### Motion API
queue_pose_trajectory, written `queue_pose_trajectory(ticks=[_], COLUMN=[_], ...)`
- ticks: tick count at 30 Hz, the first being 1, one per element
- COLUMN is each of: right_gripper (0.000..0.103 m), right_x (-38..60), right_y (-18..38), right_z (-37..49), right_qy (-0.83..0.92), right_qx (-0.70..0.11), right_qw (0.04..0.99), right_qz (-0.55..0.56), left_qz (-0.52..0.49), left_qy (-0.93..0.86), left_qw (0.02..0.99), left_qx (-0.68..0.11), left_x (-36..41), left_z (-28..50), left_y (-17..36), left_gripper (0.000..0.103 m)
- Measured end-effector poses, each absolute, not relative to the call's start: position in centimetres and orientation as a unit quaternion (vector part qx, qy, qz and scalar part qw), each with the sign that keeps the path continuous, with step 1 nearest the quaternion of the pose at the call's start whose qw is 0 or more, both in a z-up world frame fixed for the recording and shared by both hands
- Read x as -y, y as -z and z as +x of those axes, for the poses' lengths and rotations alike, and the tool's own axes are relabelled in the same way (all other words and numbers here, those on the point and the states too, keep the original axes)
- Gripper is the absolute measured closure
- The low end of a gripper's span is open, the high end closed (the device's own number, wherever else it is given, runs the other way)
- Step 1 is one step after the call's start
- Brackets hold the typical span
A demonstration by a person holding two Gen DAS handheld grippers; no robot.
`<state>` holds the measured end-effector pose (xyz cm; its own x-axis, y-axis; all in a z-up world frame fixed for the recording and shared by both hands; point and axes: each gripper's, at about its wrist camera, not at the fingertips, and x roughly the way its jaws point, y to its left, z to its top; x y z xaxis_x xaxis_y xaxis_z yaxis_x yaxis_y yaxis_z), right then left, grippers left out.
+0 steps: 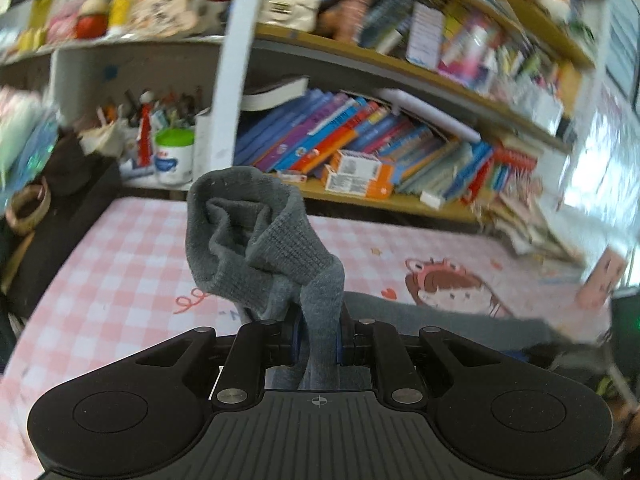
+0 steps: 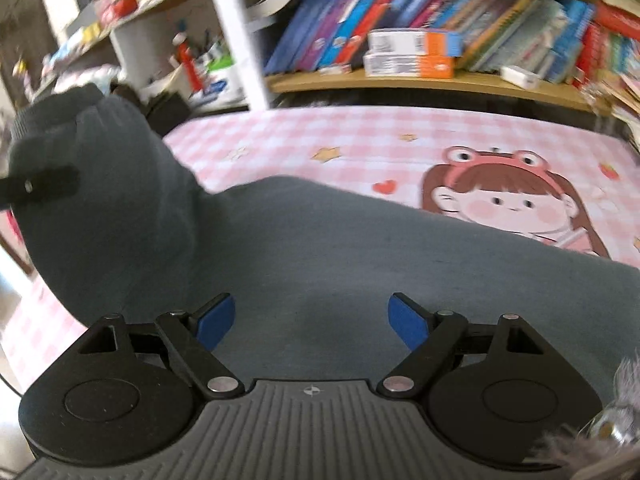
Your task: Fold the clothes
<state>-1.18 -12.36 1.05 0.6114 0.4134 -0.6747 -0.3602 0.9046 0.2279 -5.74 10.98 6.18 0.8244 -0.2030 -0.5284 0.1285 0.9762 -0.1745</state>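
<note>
While most of the lower half of the right wrist view is filled by a grey garment (image 2: 360,264), its cloth spreads flat over a pink checked sheet (image 2: 320,136) that covers the surface below the shelves. That sheet carries a cartoon girl with a frog headband (image 2: 500,196) at the right of the frame. Behind it, across the top of both views, stands a bookshelf (image 1: 400,60) packed with leaning books (image 2: 360,8), with two orange and white boxes (image 2: 412,52) stacked on its lowest board.

At the left of the right wrist view the garment rises off the sheet into a raised fold, and the tip of a black finger shows against it at the frame's left edge. The left gripper (image 1: 318,340) accounts for that lift: its jaws are pressed close together on a bunched strip of the grey garment (image 1: 260,248), whose ribbed knit edge stands up above the fingers in the middle of the left wrist view. The right gripper (image 2: 310,320) hovers just over the flat cloth with its blue pads (image 2: 216,320) spread wide apart and nothing between them.

In the upper left of the left wrist view a white tub with a green lid (image 1: 174,156) sits among pens, blurred.
</note>
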Motion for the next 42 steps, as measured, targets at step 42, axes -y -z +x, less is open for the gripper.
queue_pose_trajectory(ticks=[42], right_gripper=[0.058], right_x=[16.5], right_y=[3.2], right_z=[4.9], right_qy=[-0.242], right_qx=[-0.506], right_qw=[0.756], right_qz=[0.338], left_qz=[-0.205], left_qy=[0.019], left_qw=[0.909], left_qx=[-0.363], left_x=[-8.3], left_z=[-7.8], left_y=[-2.9], left_gripper=[0.061])
